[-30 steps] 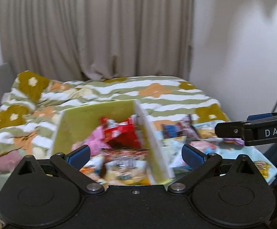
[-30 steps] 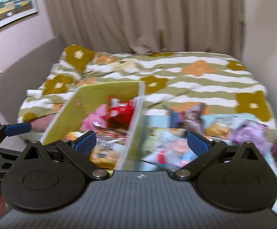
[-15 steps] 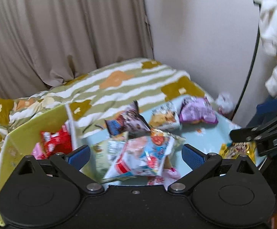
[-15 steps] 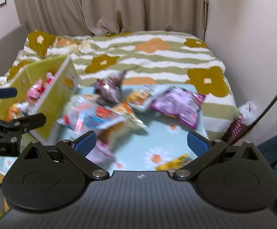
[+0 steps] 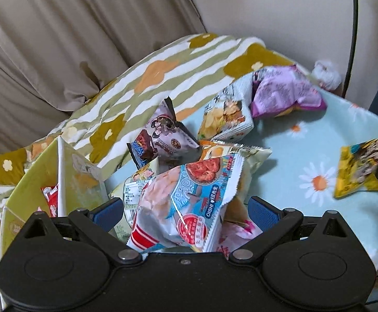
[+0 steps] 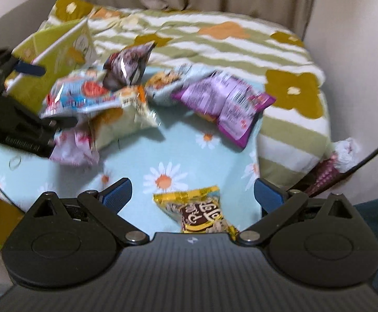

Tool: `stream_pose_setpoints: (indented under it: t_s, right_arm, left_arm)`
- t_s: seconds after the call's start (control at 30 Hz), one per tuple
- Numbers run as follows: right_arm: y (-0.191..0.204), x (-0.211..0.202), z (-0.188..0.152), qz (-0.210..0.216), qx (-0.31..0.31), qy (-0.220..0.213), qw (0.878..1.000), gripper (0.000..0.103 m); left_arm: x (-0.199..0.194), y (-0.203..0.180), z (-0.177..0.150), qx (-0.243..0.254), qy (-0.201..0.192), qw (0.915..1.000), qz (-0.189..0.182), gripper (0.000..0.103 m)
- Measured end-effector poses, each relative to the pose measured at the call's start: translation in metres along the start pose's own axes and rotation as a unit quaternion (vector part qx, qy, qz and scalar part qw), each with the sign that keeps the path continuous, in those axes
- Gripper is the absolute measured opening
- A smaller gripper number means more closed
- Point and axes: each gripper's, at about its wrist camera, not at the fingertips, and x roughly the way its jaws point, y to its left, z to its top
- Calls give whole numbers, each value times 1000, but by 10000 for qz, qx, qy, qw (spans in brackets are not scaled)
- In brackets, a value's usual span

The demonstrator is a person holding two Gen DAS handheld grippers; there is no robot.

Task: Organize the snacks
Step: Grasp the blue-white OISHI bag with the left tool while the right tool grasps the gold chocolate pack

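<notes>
Snack bags lie in a pile on a light blue daisy cloth (image 5: 306,156). My left gripper (image 5: 186,212) is open around a blue and white shrimp-cracker bag (image 5: 186,202), fingers apart on either side of it. My right gripper (image 6: 193,195) is open above a yellow snack packet (image 6: 202,212), which also shows in the left wrist view (image 5: 363,166). A purple bag (image 6: 228,101), a dark chocolate bag (image 6: 126,65) and a pale chip bag (image 5: 225,117) lie further back. A green box (image 5: 32,189) with a red packet inside stands at the left.
A striped flowered duvet (image 6: 215,41) covers the bed behind the cloth. Beige curtains (image 5: 58,39) hang at the back. A wall and a black cable (image 5: 353,26) are at the right. The cloth's edge drops off at the right.
Both grippers swung right, away from the green box, and came down over the snack pile. The left one closed in on the shrimp-cracker bag, the right one on the yellow packet.
</notes>
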Motion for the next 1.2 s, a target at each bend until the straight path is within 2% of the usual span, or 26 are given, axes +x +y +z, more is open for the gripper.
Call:
stream_pose_setpoints:
  t_s: [0.23,0.3,0.43,0.5,0.9,1.0,1.1,1.13,1.2]
  right_arm:
    - [0,28,-10,228,-288,278,9989,103]
    - [0,34,-11,274,-320,339,9985,103]
    - [-2,43,-14,365,-312,449,9978,103]
    - [-3,45,-14,380,-317,500,9975,99]
    - [-9,49,-22,317,-234,669,9970,94]
    - [-8,51,-24,308,-267,704,9967,89]
    - [-8,55,-26,314,-292,755,9962,75]
    - [-8,55,-27,316,-286,760,9962,67]
    - [-8,56,-27,343,-246,754,9963,63]
  left_arm:
    - [22,-3,-1,150,152,9996,157,102]
    - [28,-4,-1,183,223,9994,178,90]
    - [32,-6,-3,226,256,9992,195,82]
    - [31,-6,-4,215,249,9992,224,77]
    - [22,-5,-7,-64,221,9995,213,74]
    - [18,-4,-8,-135,199,9994,254,73]
    - [15,-4,-10,-215,189,9992,289,74]
    - [14,-5,-10,-241,185,9991,301,73]
    - [11,-5,-10,-292,170,9989,325,73]
